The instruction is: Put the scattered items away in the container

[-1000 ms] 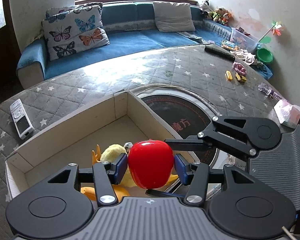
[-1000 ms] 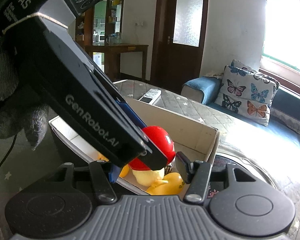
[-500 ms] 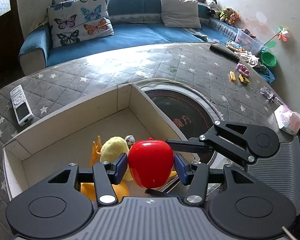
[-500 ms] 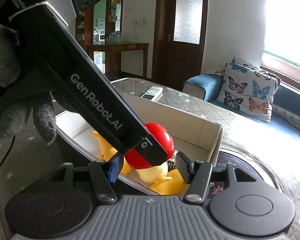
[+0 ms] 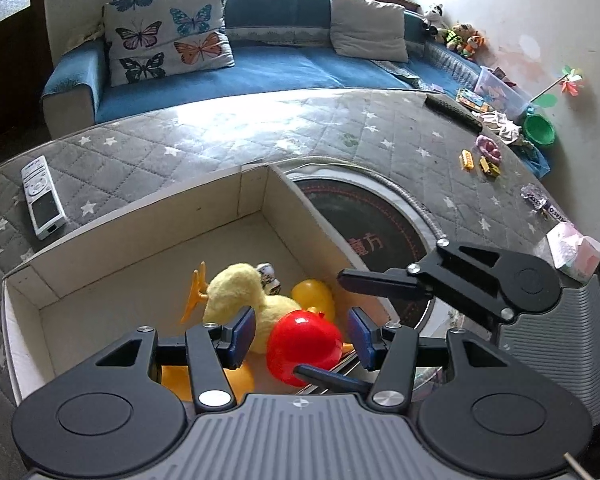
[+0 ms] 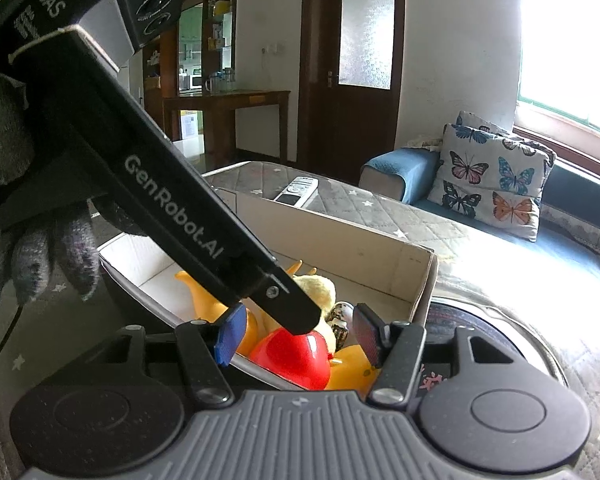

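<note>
Lying inside the open cardboard box [image 5: 148, 248], the glossy red plastic apple [image 5: 302, 346] sits below and between the blue-padded fingers of the left gripper [image 5: 302, 336], whose jaws stand apart with clear gaps on both sides of the fruit. It rests against a fluffy yellow plush duck [image 5: 240, 292] and a smooth yellow plastic toy [image 5: 314, 294] on the box floor. From the right wrist view, the right gripper [image 6: 296, 338] hovers at the box's near wall with its jaws apart and nothing between the pads, the red apple just beyond them under the left gripper's black finger. A grey-gloved hand [image 6: 40, 256] holds the left tool. A white remote control [image 5: 42, 202] lies on the grey star-quilted cover [image 5: 260, 136] beside the box.
</note>
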Demonstrator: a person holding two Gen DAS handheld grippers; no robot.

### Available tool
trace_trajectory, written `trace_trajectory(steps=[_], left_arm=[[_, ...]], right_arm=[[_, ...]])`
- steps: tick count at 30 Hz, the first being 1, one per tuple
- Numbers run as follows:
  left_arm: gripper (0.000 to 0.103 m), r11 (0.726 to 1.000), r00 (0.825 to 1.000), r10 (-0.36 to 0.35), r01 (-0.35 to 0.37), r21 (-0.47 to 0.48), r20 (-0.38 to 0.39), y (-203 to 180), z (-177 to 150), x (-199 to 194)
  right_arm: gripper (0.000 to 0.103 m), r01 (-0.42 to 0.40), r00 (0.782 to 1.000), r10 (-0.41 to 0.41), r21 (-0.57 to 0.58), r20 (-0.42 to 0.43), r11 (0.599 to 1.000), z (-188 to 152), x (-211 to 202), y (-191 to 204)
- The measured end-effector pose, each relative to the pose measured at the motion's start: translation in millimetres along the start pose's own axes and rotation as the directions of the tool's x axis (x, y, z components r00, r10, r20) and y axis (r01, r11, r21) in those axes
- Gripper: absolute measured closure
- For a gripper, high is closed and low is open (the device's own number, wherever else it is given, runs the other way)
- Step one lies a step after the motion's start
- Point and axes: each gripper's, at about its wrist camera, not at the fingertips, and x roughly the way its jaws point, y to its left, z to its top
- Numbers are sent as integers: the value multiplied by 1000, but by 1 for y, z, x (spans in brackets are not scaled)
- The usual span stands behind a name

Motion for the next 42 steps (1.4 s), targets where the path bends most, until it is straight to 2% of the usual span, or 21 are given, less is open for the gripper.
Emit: trace_trajectory(steps=[9,18,24,30,37,40,42], left_arm=[[50,1000,999,20,-19,-21,30,1,-16,-10],[51,990,991,122,-118,-74,47,0,-37,-18],[51,968,969,240,-234,-92,58,-4,-50,-25],[53,961,965,251,-238,-140,79,-6,-66,-33],[53,950,955,277,-257,-175,103,-16,-82,-38],[53,945,951,286,-261,-195,114,-19,-88,-41],[53,943,949,290,-262,-206,123,-21,-93,-43]], right_arm=[[42,10,1000,-10,21,-11,1000,-6,-4,4],[39,14,1000,-14,31,-13,999,-15,-13,13],[36,18,1000,-17,42,-14,999,-21,-20,19],[34,33,999,-31,64,-22,997,-26,-25,21],[21,53,998,-51,96,-25,994,-33,-33,25],[18,60,998,-58,109,-26,992,-36,-36,27],[11,65,998,-62,116,-28,991,-37,-37,28]])
